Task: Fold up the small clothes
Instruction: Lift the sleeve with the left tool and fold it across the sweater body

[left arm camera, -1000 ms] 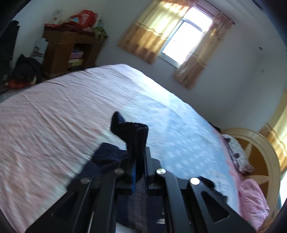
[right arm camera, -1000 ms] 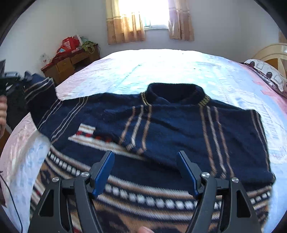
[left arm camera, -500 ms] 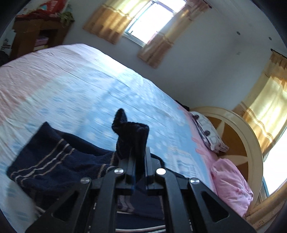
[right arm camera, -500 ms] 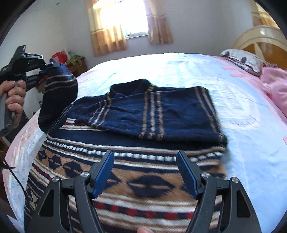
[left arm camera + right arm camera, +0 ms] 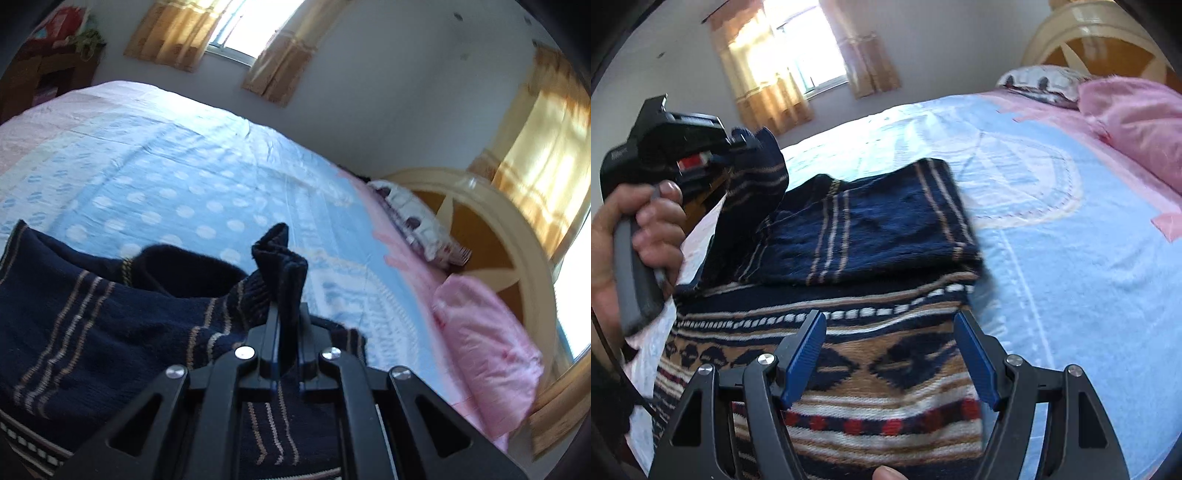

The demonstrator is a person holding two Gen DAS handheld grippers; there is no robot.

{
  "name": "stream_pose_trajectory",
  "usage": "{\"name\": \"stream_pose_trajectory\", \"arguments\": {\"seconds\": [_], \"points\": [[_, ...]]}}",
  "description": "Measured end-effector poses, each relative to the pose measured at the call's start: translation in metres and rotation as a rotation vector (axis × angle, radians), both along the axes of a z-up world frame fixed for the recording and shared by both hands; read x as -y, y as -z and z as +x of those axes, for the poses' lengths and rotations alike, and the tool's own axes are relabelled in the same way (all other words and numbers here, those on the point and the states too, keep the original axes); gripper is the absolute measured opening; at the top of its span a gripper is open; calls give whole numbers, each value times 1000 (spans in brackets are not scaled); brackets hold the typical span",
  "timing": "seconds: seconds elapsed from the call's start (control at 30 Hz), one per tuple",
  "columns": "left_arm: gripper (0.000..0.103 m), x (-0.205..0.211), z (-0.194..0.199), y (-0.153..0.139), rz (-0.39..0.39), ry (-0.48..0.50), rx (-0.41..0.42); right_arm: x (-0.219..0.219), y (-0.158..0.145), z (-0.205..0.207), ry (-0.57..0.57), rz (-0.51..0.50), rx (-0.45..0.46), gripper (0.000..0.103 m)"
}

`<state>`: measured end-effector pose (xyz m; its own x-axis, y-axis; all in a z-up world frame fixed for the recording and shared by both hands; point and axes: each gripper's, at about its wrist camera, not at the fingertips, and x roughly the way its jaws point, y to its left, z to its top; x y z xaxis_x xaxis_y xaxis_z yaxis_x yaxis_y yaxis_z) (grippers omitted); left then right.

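Navy knitted sweater (image 5: 871,236) with tan stripes and a patterned hem band, lying on the blue-and-pink bedspread (image 5: 1071,229), near its left side in the right wrist view. Right half already turned in over the chest — folded edge running straight down the garment's right side.

Left gripper (image 5: 288,295) clamped on the cuff end of the left sleeve (image 5: 757,173); dark knit bunched between the closed fingers and poking out past the tips. Sleeve lifted clear of the bed, hanging from the grip down to the shoulder. Collar (image 5: 184,273) visible just beyond, lying flat.

Right gripper (image 5: 890,354) spread wide and holding nothing, hovering low over the patterned hem band (image 5: 849,369); contact with the knit not resolvable from this angle.

Step in hand, as judged: folding the left sleeve across the body, second side of the fold.

Next move calls for: carrying the cuff across toward the folded right edge, lowering it so the sleeve lies flat on the chest panel, then letting go. Right gripper well placed to pin the hem so the body does not drag.

Risk — thick knit may spring back or bunch at the shoulder.

Elsewhere: pink pillow (image 5: 1137,122) and patterned pillow (image 5: 417,218) at the headboard (image 5: 491,236), well apart from the work.
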<state>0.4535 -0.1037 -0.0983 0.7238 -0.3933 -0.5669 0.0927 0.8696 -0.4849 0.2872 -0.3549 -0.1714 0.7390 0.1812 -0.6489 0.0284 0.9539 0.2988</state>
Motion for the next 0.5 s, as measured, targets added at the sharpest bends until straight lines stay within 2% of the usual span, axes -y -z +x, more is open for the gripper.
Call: {"name": "stream_pose_trajectory", "arguments": {"seconds": [0.13, 0.23, 0.33, 0.4, 0.5], "points": [[8, 23, 5, 19, 66, 18, -44, 5, 5, 1, 24, -4, -5, 72], [17, 32, 1, 27, 137, 43, -67, 3, 11, 3, 17, -10, -20, 72], [33, 34, -15, 24, 203, 109, -30, -1, 16, 4, 3, -33, -25, 72], [58, 26, -35, 15, 265, 123, 34, -3, 17, 5, -8, -37, -25, 72], [71, 5, -60, 8, 356, 119, 111, -1, 19, 4, -11, -33, -25, 72]]}}
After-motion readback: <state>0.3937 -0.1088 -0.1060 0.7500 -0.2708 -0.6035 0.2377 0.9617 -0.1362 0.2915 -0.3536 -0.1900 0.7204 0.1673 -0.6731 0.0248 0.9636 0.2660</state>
